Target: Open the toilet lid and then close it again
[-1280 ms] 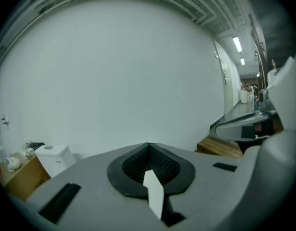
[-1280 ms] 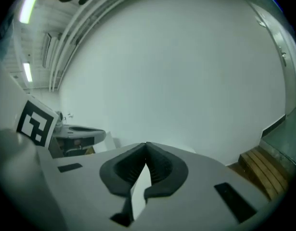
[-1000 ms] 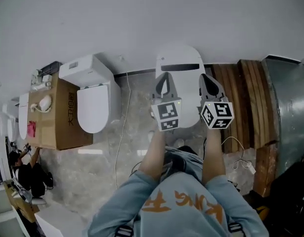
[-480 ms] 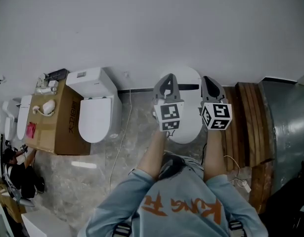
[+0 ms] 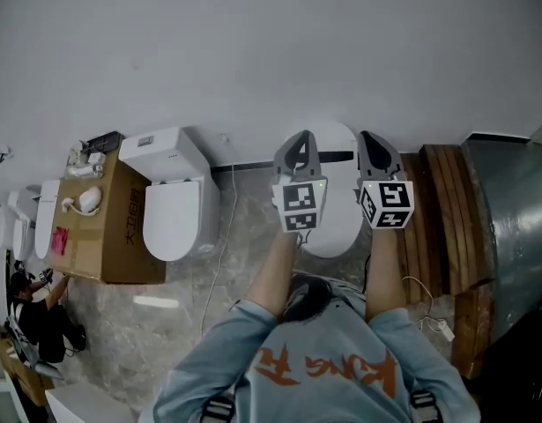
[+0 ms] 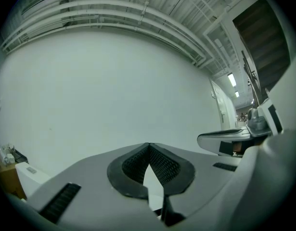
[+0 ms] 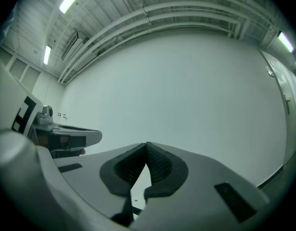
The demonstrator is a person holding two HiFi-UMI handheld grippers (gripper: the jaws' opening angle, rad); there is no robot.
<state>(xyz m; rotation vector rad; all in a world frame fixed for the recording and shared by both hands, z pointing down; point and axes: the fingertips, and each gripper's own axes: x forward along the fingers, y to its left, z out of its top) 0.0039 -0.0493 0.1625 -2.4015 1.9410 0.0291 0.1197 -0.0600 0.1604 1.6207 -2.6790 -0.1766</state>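
Note:
The white toilet [image 5: 335, 211] stands against the wall, straight below my two grippers in the head view. Its lid lies flat over the bowl. My left gripper [image 5: 296, 141] hovers over the toilet's left side and my right gripper [image 5: 373, 139] over its right side. Both point level at the white wall. In the left gripper view the left gripper [image 6: 148, 146] is shut with nothing between its pads. The right gripper view shows the right gripper [image 7: 147, 145] shut and empty too. Neither gripper touches the toilet.
A second toilet [image 5: 171, 208] and a cardboard box [image 5: 112, 232] stand to the left. Wooden planks [image 5: 432, 203] and a grey metal panel [image 5: 508, 218] lie to the right. A cable [image 5: 220, 236] runs across the marble floor. A person [image 5: 37, 315] crouches at the lower left.
Both grippers have risen above the toilet and levelled toward the wall. The head view has tilted up, so the toilet sits lower and smaller. Both stay shut.

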